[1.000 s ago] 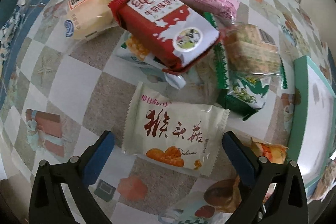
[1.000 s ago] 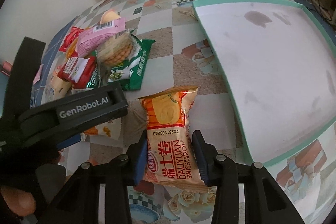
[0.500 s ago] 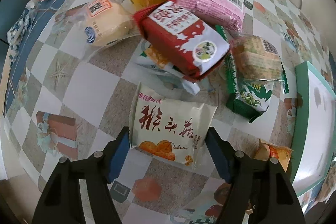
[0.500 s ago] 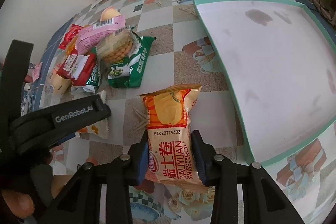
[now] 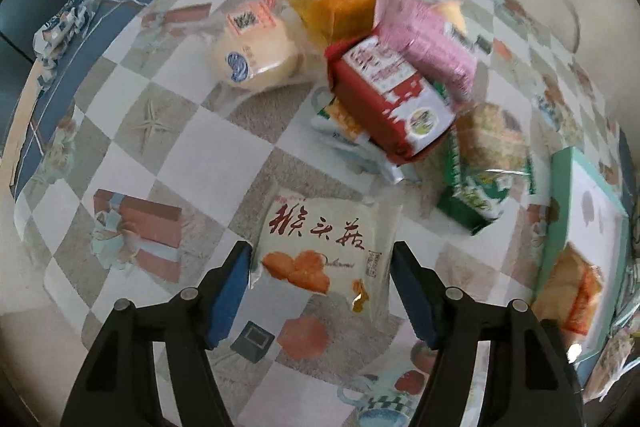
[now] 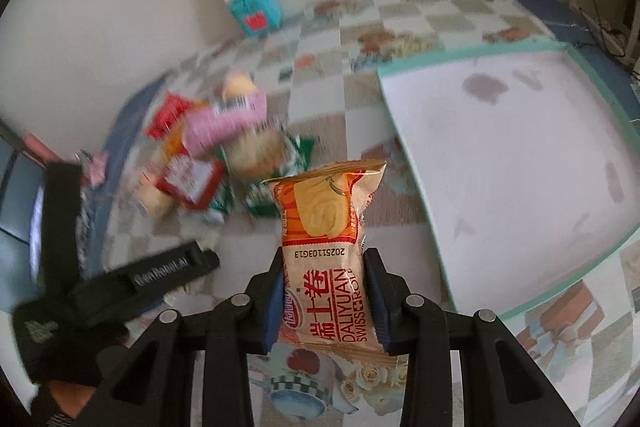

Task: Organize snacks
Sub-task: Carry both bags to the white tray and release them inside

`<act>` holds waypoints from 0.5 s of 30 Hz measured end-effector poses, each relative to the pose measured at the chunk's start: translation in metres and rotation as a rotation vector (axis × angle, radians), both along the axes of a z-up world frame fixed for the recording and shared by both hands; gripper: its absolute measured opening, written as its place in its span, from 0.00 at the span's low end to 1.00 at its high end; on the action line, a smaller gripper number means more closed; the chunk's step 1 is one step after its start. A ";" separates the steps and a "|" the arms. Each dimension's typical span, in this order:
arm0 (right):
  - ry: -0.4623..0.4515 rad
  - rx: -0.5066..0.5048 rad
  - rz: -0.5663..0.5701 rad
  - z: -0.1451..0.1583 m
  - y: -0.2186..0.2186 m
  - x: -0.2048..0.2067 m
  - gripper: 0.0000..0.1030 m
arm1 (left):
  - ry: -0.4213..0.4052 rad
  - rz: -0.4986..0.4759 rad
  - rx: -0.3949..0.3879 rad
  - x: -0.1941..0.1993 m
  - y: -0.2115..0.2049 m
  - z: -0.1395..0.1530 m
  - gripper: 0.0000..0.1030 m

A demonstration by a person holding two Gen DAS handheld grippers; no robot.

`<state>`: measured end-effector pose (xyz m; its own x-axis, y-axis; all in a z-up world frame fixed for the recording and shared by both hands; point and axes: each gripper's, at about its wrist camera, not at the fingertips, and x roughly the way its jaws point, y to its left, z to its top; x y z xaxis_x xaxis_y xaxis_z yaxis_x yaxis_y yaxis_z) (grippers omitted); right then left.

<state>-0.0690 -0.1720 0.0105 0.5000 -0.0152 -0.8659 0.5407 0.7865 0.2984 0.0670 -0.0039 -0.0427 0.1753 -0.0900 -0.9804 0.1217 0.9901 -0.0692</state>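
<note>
1. Left wrist view: the left gripper (image 5: 322, 291) is closing its blue pads on the two short edges of a cream snack packet (image 5: 326, 253) printed with red characters; both pads are touching the wrapper

2. That cream snack packet is sitting on the checkered tablecloth (image 5: 132, 151), on the near side of the snack pile (image 5: 384, 75) and apart from it

3. Within the snack pile, a red-and-white biscuit pack (image 5: 390, 105) is lying on top at the middle, a pink packet (image 5: 426, 45) is leaning against its far side, and a pale round bun (image 5: 256, 57) is resting to the left of the pile's centre

4. A green packet (image 5: 476, 201) is lying at the right edge of the snack pile, with a clear cracker pack (image 5: 490, 137) on top of it

5. Right wrist view: the right gripper (image 6: 324, 293) is pinching an orange Swiss roll packet (image 6: 326, 239) by its lower half, and the packet is standing upright between the fingers

6. The Swiss roll packet is hanging to the right of the snack pile (image 6: 216, 155), between it and the teal-rimmed tray (image 6: 472, 53); the view there is blurred

7. The teal-rimmed tray (image 5: 558, 187) is lying well to the right of the snack pile, showing a white floor with grey stains

8. A small teal box (image 6: 256, 7) is standing beyond the snack pile, against the wall
</note>
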 end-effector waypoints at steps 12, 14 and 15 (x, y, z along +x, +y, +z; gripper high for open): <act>-0.019 -0.057 -0.250 0.023 -0.065 -0.031 0.38 | -0.112 -0.056 -0.070 -0.020 -0.024 0.052 0.46; -0.008 -0.051 -0.306 0.021 -0.079 -0.041 0.38 | -0.122 -0.095 -0.083 -0.025 -0.038 0.058 0.44; -0.002 -0.043 -0.336 0.019 -0.087 -0.045 0.38 | -0.123 -0.111 -0.084 -0.022 -0.047 0.051 0.44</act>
<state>-0.1142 -0.2592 0.0292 0.4624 -0.2160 -0.8600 0.7714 0.5763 0.2700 0.0447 -0.0513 0.0085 0.2781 -0.1962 -0.9403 0.2425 0.9615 -0.1289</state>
